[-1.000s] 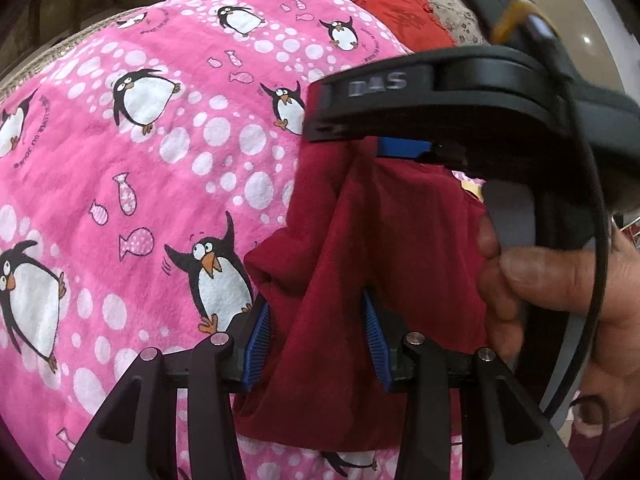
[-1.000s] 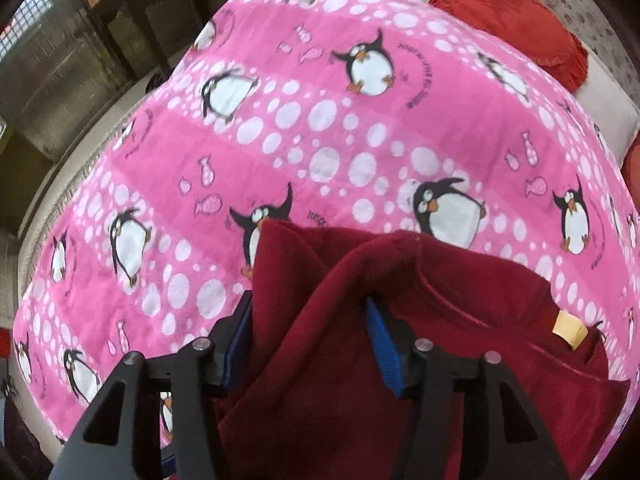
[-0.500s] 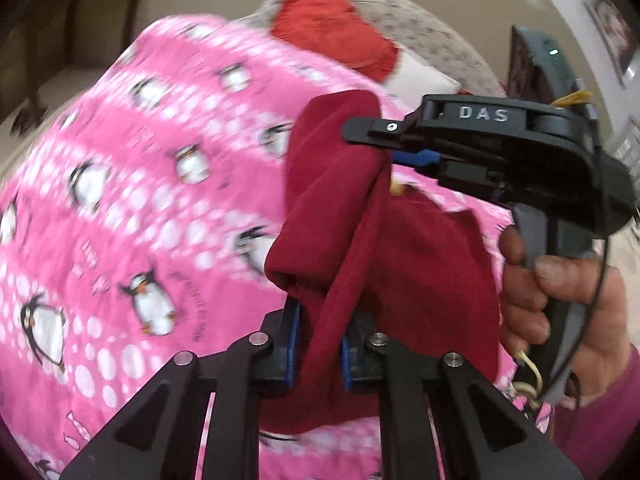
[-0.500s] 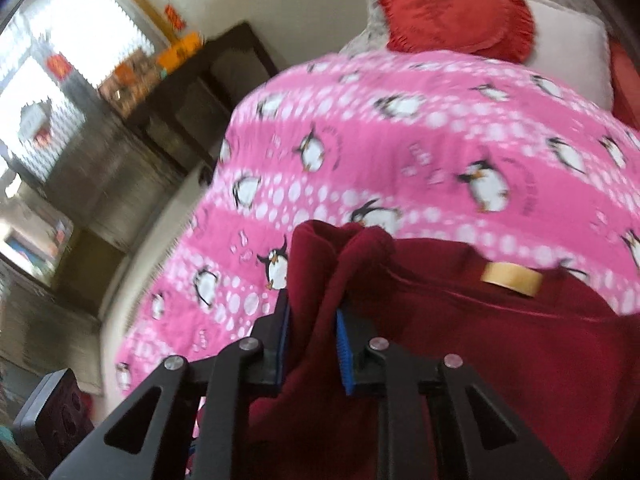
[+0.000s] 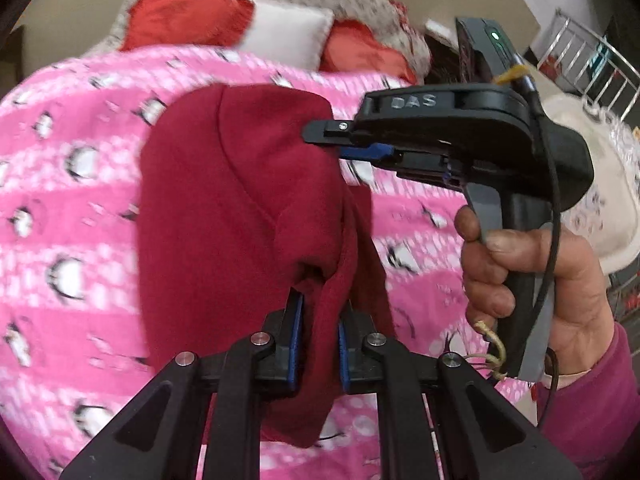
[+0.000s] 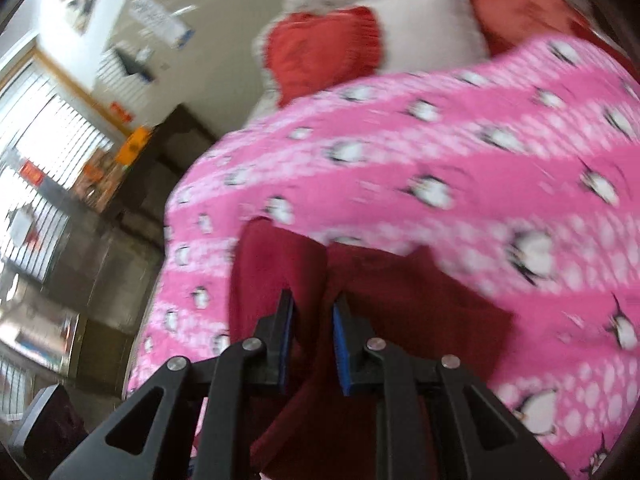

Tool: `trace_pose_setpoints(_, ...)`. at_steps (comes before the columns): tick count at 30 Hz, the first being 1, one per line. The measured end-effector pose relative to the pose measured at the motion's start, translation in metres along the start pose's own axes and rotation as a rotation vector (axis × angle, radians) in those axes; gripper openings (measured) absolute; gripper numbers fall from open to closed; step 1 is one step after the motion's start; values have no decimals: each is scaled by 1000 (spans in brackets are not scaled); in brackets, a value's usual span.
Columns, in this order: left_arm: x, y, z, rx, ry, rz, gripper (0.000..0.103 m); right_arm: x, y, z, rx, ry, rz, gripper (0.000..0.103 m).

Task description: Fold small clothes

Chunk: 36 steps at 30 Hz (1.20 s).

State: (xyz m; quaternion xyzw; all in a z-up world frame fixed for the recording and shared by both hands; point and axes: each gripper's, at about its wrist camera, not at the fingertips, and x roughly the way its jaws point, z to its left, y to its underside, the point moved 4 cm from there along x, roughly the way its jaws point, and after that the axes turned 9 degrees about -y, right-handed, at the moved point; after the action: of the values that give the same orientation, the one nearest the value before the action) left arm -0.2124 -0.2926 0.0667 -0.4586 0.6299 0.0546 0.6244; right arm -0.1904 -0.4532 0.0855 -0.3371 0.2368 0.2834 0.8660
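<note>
Both grippers, left (image 5: pixel 319 344) and right (image 6: pixel 314 344), have lifted the dark red garment (image 5: pixel 240 216) off the pink penguin blanket (image 5: pixel 72 208), fingers closed to pinch its edge, folding hardly begun.

The small dark red garment (image 5: pixel 240 216) is soft, fleecy cloth, bunched and hanging in loose folds. It is lifted above the pink penguin-print bed cover (image 5: pixel 72 240), its lower edge drooping.

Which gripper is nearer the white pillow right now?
Right. The right gripper reaches toward the white pillow, pinching the dark red garment; the left gripper grips it farther back.
</note>
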Motion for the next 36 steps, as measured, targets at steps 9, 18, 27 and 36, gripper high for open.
trace_pose_setpoints(9, 18, 9, -17, 99, 54, 90, 15, -8, 27, -65, 172, 64, -52, 38)
trace_pose_setpoints(18, -50, -13, 48, 91, -127, -74, 19, -18, 46, -23, 51, 44, -17, 65)
trace_pose_setpoints(27, -24, 0, 73, -24, -181, -14, 19, -15, 62, -22, 4, 5, -4, 16)
trace_pose_setpoints(36, 16, 7, 70, -22, -232, 33, 19, -12, 67, -45, -5, 181, 26, 35)
